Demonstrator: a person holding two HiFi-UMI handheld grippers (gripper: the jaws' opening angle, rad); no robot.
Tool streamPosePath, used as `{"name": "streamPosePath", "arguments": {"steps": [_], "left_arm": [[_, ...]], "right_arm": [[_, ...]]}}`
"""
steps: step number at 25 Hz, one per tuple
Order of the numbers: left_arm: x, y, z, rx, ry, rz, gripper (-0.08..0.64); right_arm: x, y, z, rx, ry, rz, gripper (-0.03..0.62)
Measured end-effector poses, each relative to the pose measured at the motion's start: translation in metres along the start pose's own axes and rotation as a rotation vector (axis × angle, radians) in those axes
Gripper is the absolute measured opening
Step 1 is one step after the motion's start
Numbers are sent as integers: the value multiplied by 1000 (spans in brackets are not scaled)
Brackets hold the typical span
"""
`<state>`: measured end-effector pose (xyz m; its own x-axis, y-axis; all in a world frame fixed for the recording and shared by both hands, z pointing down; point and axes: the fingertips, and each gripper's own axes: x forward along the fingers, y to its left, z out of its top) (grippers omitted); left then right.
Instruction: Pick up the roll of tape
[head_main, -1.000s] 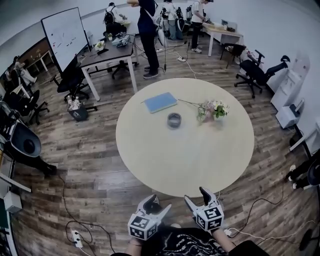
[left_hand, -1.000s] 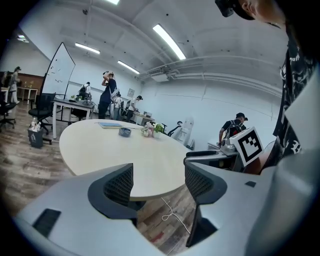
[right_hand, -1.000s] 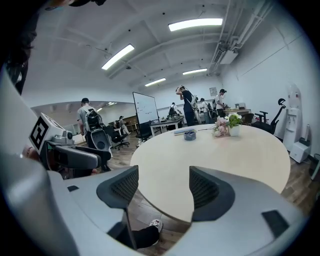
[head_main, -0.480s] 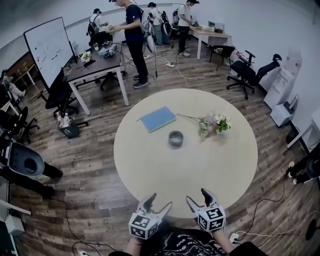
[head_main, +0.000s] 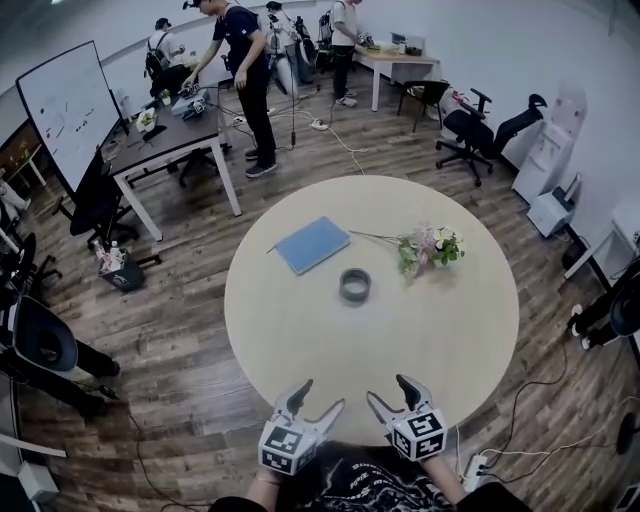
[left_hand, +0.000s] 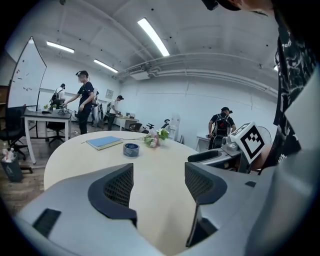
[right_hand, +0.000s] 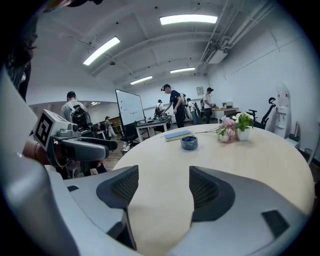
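Hovering at frame bottom, left claw (head_main: 320, 395) and right claw (head_main: 388, 390) both gape empty at the near rim of the round desk (head_main: 300, 340). The roll of tape (head_main: 354, 285) lies flat mid-frame on the desk, well apart from both, near a blue notebook (head_main: 312, 244) and flowers (head_main: 430, 246).

The table (head_main: 320, 345) looks smooth, matt (laminate, perhaps), the floor (head_main: 170, 370) wood-plank, the left gripper (left_hand: 159, 167) plastic.

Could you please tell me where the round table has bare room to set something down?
The whole near half of the table, from the roll of tape to the near rim, is bare. Crowded: far half, with notebook, tape, flowers.
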<state>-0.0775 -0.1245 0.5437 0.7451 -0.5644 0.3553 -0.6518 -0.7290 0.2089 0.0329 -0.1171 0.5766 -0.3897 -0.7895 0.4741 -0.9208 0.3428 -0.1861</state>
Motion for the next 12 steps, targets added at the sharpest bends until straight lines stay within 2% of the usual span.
{"name": "streamPosePath", "arguments": {"steps": [7,12], "left_arm": [[5,23,7,-33,-17,21,327],[16,23,6,-44,-6,32,327]], "right_arm": [[16,-1,16,11,-12,-12,308],[15,-16,37,40,-50,-19,307]]}}
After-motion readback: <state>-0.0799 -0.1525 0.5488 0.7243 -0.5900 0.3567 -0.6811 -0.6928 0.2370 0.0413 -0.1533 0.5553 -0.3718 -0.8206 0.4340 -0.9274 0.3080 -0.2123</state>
